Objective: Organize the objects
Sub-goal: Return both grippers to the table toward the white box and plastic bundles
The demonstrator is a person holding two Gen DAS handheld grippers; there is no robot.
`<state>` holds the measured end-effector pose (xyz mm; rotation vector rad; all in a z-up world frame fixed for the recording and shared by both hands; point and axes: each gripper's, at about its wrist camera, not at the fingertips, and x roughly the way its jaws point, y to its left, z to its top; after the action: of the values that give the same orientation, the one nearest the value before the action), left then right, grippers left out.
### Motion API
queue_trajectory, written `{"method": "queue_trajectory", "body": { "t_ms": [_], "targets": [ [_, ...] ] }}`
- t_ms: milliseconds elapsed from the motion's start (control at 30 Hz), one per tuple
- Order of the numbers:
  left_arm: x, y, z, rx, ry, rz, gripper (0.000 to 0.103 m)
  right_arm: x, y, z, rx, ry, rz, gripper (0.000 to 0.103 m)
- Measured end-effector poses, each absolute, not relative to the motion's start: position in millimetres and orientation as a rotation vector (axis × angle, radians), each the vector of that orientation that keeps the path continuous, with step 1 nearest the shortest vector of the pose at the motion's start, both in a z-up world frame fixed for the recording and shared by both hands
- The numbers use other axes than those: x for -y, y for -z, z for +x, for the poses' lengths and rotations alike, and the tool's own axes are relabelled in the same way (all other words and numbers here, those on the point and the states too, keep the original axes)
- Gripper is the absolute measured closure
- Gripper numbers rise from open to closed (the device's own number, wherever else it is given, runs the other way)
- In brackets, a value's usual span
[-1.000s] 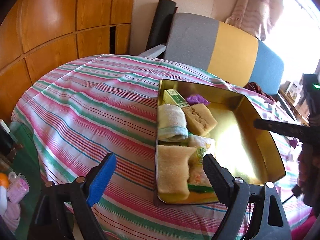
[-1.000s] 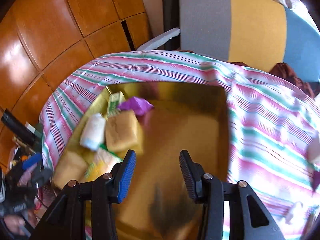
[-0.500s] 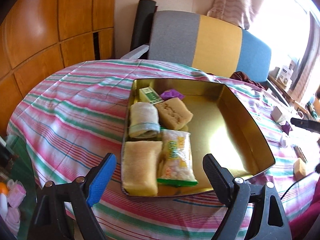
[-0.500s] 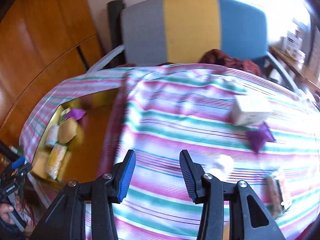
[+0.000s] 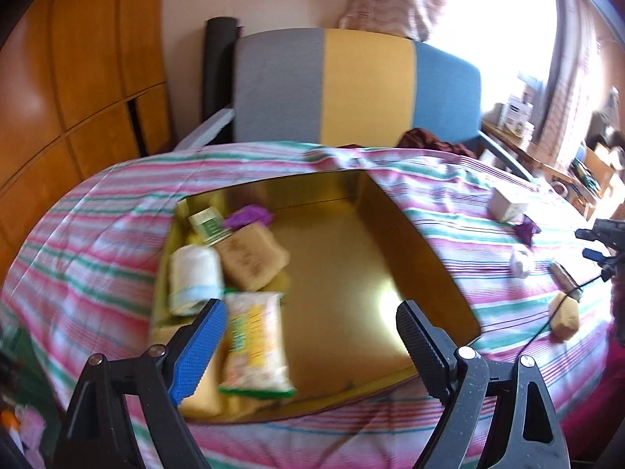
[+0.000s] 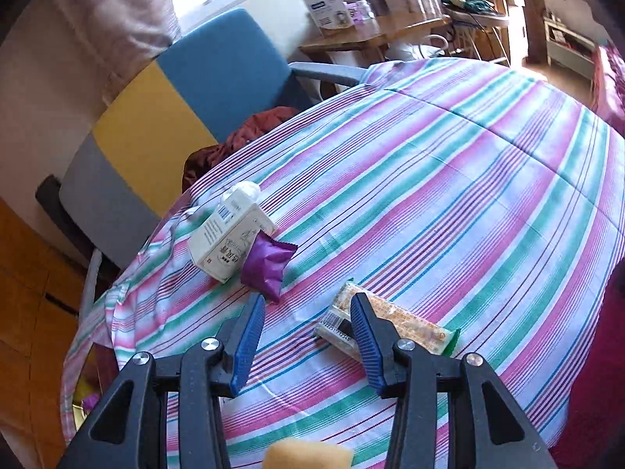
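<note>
The left gripper (image 5: 310, 332) points forward and downward with its 2 fingers set wide apart and nothing between them. The right gripper (image 6: 306, 324) also tilts downward, its jaws narrower yet parted, with its pads pressing on nothing.

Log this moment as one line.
left claw: open, empty, over tray | right claw: open, empty, above snack bar | purple packet, carton still outside tray

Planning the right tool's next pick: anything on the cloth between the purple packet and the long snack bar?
Right wrist view: only bare striped tablecloth between the purple packet and the snack bar. The right tool hangs above that gap, holding nothing.
</note>
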<state>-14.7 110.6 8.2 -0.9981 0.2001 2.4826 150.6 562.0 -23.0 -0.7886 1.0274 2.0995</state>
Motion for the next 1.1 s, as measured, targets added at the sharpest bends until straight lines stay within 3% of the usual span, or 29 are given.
{"method": "queue_trajectory", "body": {
  "t_ms": [133,1100],
  "targets": [
    [-149.9,-11.8,-9.8,-0.261,-2.41,-0.966,0.014,-565.7,26.6,155.2,-1.119,-2.092,-0.789,0.057],
    [-401.3,-15.2,-39.1,-0.631,-2.008,-0.768,0.014,-565.6,29.0,158.1,-1.283,-2.135,-0.776,0.057]
  ]
}}
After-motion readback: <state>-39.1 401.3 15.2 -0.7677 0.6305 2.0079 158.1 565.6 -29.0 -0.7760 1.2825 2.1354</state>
